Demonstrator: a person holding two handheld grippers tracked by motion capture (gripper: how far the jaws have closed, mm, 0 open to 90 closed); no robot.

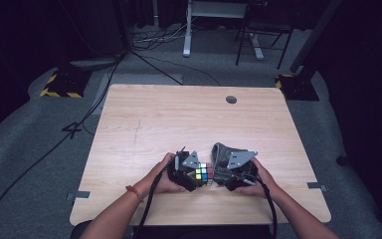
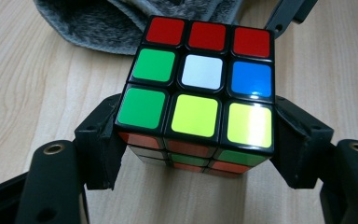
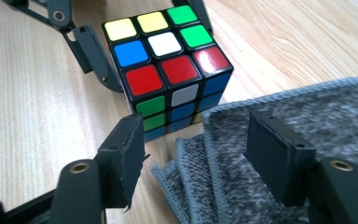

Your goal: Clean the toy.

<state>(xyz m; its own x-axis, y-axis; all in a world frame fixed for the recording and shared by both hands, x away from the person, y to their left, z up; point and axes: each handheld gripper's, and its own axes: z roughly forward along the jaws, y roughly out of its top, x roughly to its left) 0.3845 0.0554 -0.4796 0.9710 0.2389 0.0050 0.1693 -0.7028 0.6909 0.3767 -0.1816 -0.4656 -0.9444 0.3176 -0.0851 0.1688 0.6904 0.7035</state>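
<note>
High view: cube (image 1: pixel 204 174), one, sits near the counter (image 1: pixel 144 129) front edge between left gripper (image 1: pixel 195 175) and right gripper (image 1: pixel 221 174); one grey cloth (image 1: pixel 222 154) lies just right of it.
Left gripper view: fingers (image 2: pixel 103 140) clamp the cube's two opposite sides; cloth beyond it.
Right gripper view: fingers (image 3: pixel 123 156) spread, gripping nothing, poised above the cloth; cube straight ahead, the left gripper is nearer it.
</note>
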